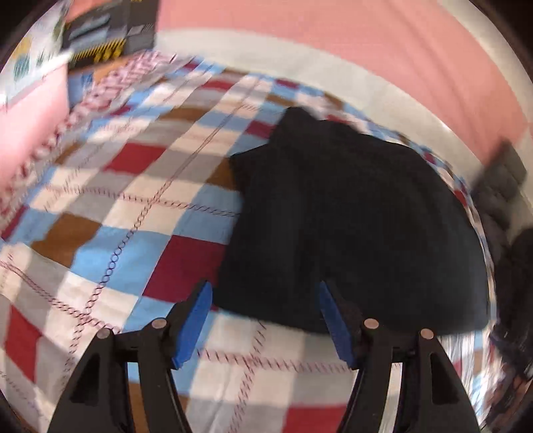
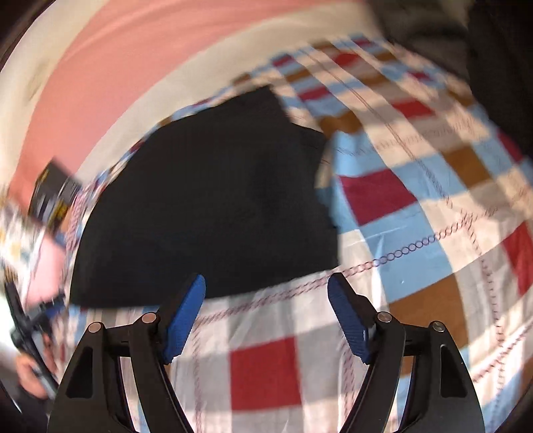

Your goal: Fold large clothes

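A black garment (image 1: 349,216) lies folded into a compact shape on a checked bedspread (image 1: 133,216). My left gripper (image 1: 265,293) is open and empty, hovering above the garment's near edge. In the right wrist view the same garment (image 2: 206,206) lies ahead and to the left. My right gripper (image 2: 266,286) is open and empty, above the garment's near right corner. Both views are blurred by motion. The left gripper and the hand holding it (image 2: 30,336) show at the left edge of the right wrist view.
A pink wall (image 1: 366,43) with a white band runs behind the bed. A dark box with yellow stripes (image 1: 106,30) and a patterned pillow (image 1: 30,56) sit at the bed's far end. Dark clothing (image 1: 499,206) lies at the right edge.
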A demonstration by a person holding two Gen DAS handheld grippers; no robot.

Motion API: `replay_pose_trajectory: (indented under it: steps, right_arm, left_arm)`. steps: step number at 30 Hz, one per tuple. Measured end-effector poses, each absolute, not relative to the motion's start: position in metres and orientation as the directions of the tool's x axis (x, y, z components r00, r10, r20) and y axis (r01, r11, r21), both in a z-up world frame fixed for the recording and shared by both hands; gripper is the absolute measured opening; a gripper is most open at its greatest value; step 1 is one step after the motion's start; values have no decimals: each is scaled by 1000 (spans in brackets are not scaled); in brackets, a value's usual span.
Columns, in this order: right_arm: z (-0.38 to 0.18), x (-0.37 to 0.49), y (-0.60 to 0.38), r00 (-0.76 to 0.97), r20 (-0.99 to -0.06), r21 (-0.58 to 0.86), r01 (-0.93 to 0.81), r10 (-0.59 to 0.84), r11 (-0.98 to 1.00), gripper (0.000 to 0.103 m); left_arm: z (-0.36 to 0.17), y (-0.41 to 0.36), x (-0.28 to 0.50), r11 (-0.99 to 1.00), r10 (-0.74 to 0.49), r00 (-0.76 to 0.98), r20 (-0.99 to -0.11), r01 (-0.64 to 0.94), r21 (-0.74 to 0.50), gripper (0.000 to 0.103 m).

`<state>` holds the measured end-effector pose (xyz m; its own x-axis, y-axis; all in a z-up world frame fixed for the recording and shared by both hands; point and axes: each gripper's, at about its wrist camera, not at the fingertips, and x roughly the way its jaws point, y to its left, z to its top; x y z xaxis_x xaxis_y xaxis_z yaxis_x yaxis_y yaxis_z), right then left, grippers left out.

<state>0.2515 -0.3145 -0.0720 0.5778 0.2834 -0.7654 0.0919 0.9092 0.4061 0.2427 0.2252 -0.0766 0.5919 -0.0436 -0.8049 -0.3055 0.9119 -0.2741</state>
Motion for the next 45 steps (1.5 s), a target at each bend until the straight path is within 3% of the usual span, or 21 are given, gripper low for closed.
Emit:
replay_pose_trajectory:
  steps: [2, 5, 11, 14, 16, 17, 18, 22, 27, 38, 45]
  right_arm:
    - [-89, 264, -330, 557, -771, 464, 159, 309, 871, 76]
    - [-110, 276, -344, 546, -744, 567, 211, 385, 796, 80]
    - [-125, 301, -342, 542, -687, 673, 221, 485, 706, 83]
    - [-125, 303, -338, 540, -683, 691, 258, 492, 675, 75]
    - [-115, 299, -334, 550, -687, 675, 243, 475, 696, 53]
    - [-108, 295, -332, 555, -687, 670, 237, 468, 703, 49]
    - [-104, 294, -332, 556, -687, 669, 234, 468, 705, 44]
    - [-89, 282, -332, 557, -691, 661, 229, 461, 714, 39]
    - [-76, 249, -336, 546, -693, 661, 219, 471, 718, 39]
    - [-82, 73, -365, 456, -740, 642, 256, 495, 723, 39]
    - [-78, 63, -361, 421, -801, 551, 239, 426, 799, 54]
  left_arm:
    - [-92, 238, 254, 888, -53, 573, -818, -347, -301, 70]
    - [-108, 249, 267, 846, -111, 581, -806, -370, -384, 80]
    - [-132, 246, 296, 769, -262, 586, -767, -353, -532, 84]
    - [-128, 237, 296, 784, -225, 588, -777, -364, -503, 73]
    - [-118, 229, 291, 819, -189, 587, -787, -348, -456, 56]
    - [-113, 226, 289, 832, -179, 586, -791, -339, -439, 42]
    - [-106, 225, 284, 841, -176, 586, -791, -328, -431, 37]
    - [-90, 221, 266, 864, -178, 573, -800, -298, -406, 33]
    - [-75, 219, 212, 850, -215, 572, -792, -289, -440, 32]
    - [-76, 197, 17, 833, -280, 530, -801, -280, -477, 32]
    - [-73, 198, 14, 848, -275, 482, -832, -286, -446, 40]
